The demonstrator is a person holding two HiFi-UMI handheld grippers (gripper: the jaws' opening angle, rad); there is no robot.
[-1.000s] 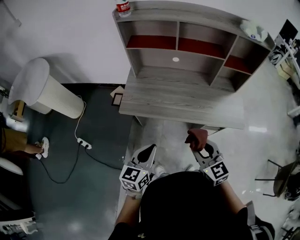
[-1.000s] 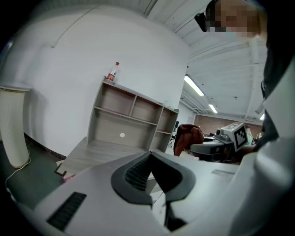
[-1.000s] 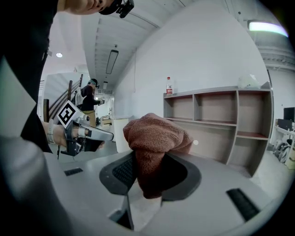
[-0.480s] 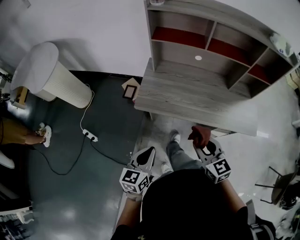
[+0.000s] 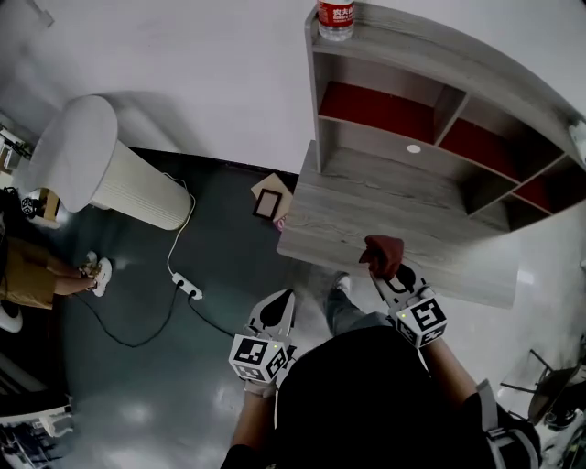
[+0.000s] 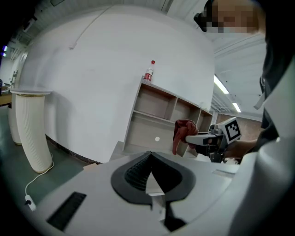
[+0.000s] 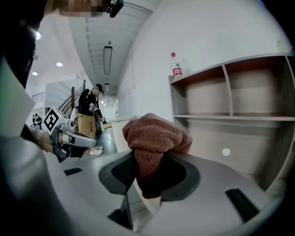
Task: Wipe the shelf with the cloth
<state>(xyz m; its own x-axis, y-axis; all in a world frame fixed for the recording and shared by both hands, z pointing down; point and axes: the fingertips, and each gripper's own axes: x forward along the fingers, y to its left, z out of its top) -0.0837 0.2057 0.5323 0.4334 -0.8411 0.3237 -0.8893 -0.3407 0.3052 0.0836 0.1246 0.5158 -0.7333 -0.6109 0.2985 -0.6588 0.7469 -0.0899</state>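
Note:
The grey wooden shelf (image 5: 430, 119) with red-backed compartments stands on a desk top (image 5: 366, 220) at the upper right. My right gripper (image 5: 389, 270) is shut on a red-brown cloth (image 5: 383, 254), which hangs bunched over the desk's front edge. Its jaws have just been opening slightly, and the cloth (image 7: 154, 138) still sits clamped between them. The shelf (image 7: 230, 106) fills the right of that view. My left gripper (image 5: 285, 298) is shut and empty, left of the desk and over the floor. From the left gripper (image 6: 150, 159) I see the shelf (image 6: 161, 110) and the cloth (image 6: 183, 131) ahead.
A water bottle (image 5: 336, 16) stands on the shelf's top left corner. A white ribbed column (image 5: 101, 169) stands at the left, with a cable and power strip (image 5: 190, 289) on the dark floor. A small picture frame (image 5: 267, 203) leans beside the desk. A person (image 7: 90, 115) stands far off.
The shelf and desk have come closer as both grippers moved forward. The cloth, earlier over the floor, now hangs at the desk's front edge.

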